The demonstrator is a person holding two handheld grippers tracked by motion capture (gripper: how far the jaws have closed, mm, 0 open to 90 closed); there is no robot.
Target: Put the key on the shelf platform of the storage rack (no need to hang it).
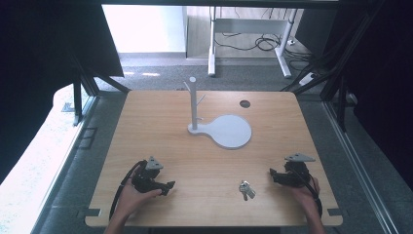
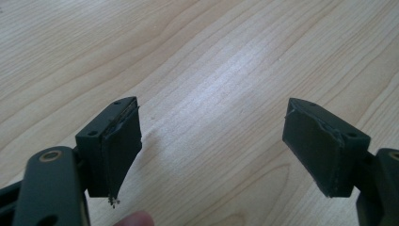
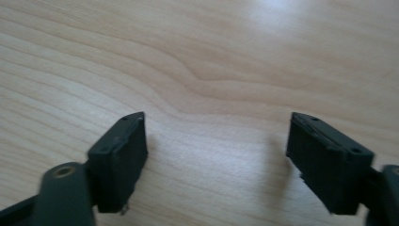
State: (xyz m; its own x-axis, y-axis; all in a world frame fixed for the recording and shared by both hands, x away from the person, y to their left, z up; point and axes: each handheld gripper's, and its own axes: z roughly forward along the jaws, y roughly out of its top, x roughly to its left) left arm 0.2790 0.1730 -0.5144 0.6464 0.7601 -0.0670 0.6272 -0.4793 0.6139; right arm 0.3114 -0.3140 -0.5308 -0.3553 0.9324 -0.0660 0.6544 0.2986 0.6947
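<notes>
Both grippers sit low in the frame on the wooden table (image 1: 160, 131). The left gripper (image 1: 169, 185) at lower left has its jaws spread wide, nothing between them. Same for the right gripper (image 1: 271, 173) at lower right: wide open, empty. A bunch of keys (image 1: 246, 189) lies between them, nearer the right one, not touching it. A white stand (image 1: 221, 127) sits mid-frame.
</notes>
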